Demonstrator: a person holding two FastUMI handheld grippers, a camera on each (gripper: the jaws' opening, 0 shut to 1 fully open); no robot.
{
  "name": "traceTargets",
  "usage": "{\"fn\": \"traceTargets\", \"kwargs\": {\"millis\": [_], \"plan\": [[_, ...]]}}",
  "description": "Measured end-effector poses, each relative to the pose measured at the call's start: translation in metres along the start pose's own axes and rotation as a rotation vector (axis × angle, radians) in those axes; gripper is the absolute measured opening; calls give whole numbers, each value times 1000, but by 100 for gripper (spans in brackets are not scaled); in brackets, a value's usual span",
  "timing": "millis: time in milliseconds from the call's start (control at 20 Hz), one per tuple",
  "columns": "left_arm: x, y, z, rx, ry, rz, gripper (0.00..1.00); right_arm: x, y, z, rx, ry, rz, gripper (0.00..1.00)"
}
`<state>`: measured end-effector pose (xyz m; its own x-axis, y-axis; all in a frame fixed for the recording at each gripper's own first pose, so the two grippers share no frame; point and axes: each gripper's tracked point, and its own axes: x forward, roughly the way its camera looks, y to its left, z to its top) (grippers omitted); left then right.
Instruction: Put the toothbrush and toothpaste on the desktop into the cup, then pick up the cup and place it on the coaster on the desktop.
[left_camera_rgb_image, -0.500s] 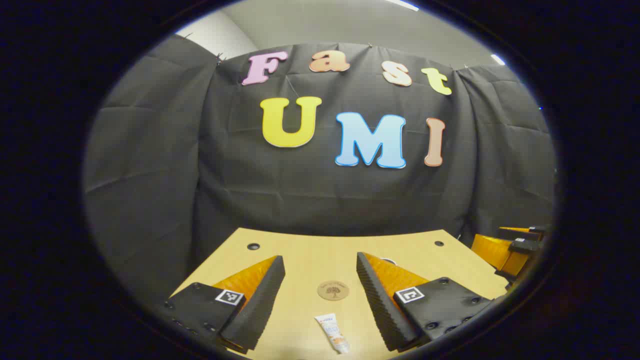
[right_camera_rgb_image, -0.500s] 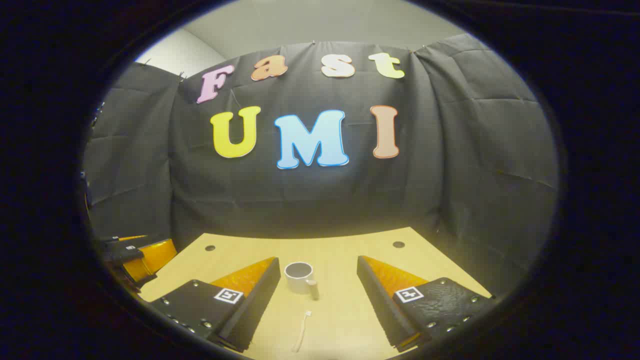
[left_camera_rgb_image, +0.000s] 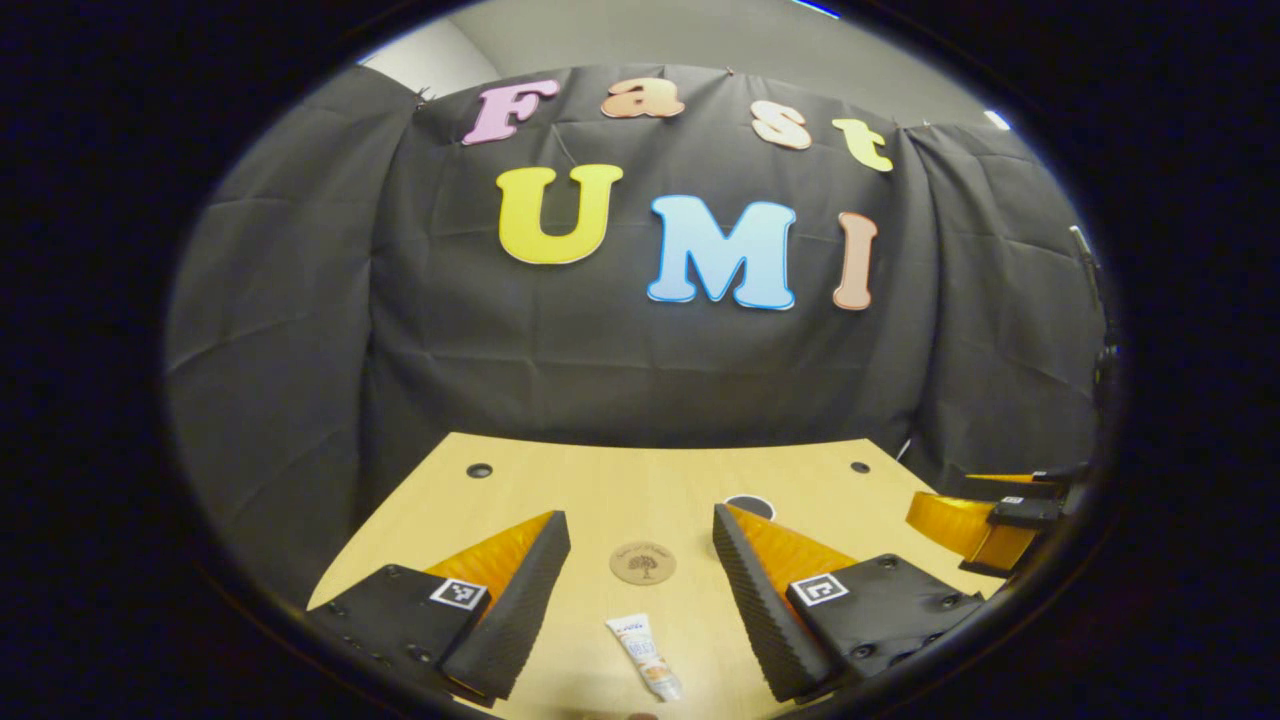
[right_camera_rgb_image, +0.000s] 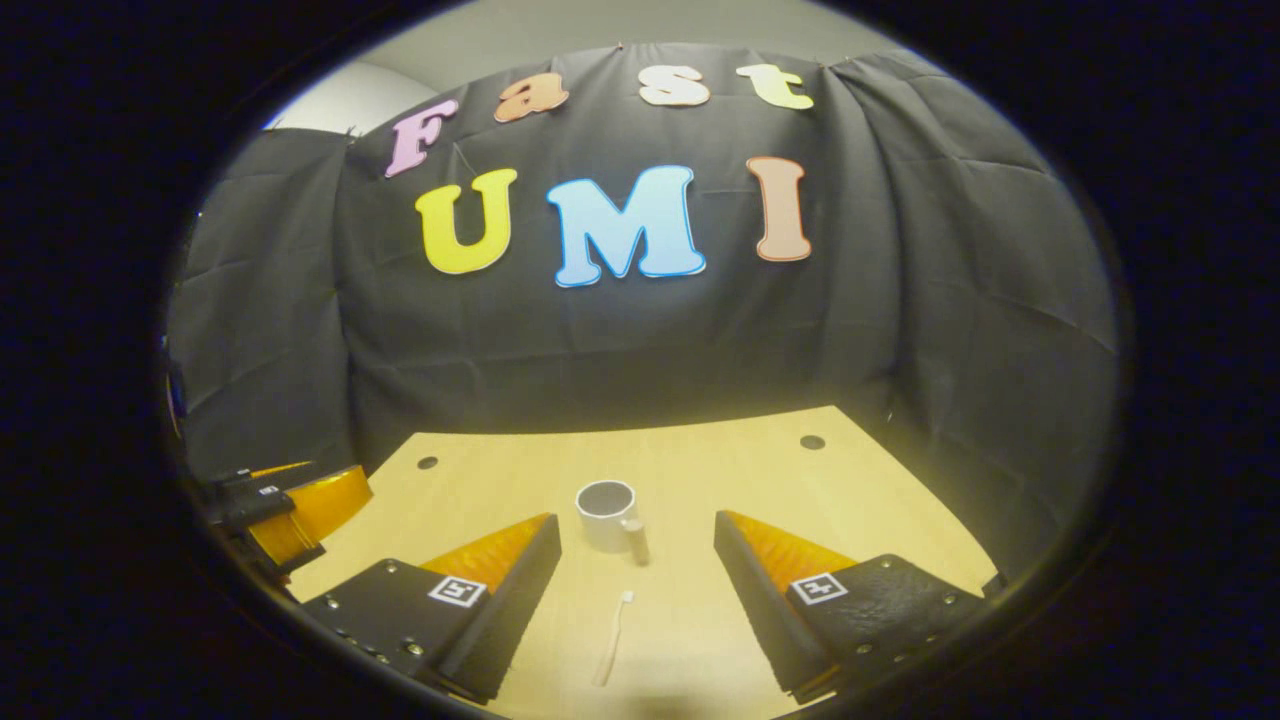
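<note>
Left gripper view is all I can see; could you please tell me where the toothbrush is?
Observer: The toothbrush lies flat on the desktop, between the open fingers of the right gripper, touching neither.
Operator: Thank you. Is the cup standing?
Observer: Yes, the cup stands upright just beyond the toothbrush's head, its handle turned toward the right gripper.
Operator: Is anything in it?
Observer: It looks empty.

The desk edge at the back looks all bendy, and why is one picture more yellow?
In both views the fisheye lens bows the desk's far edge and the cloth wall. The right gripper view has a warm yellowish cast, strongest on the desk around the cup and toothbrush; the left gripper view is more even, with the toothpaste and coaster sharp.
</note>
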<state>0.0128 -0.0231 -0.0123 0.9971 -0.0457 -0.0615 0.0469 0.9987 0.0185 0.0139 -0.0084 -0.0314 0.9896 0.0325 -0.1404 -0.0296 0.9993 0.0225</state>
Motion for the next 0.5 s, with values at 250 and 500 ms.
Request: {"fn": "traceTargets", "kwargs": {"millis": [250,500], "plan": [[2,-10,-8,7,39,-7,94,2,2,-7,-7,31,25,95],[10,-9,-24,-12,95,15,94,10,8,-31,-9,137,57,95]]}}
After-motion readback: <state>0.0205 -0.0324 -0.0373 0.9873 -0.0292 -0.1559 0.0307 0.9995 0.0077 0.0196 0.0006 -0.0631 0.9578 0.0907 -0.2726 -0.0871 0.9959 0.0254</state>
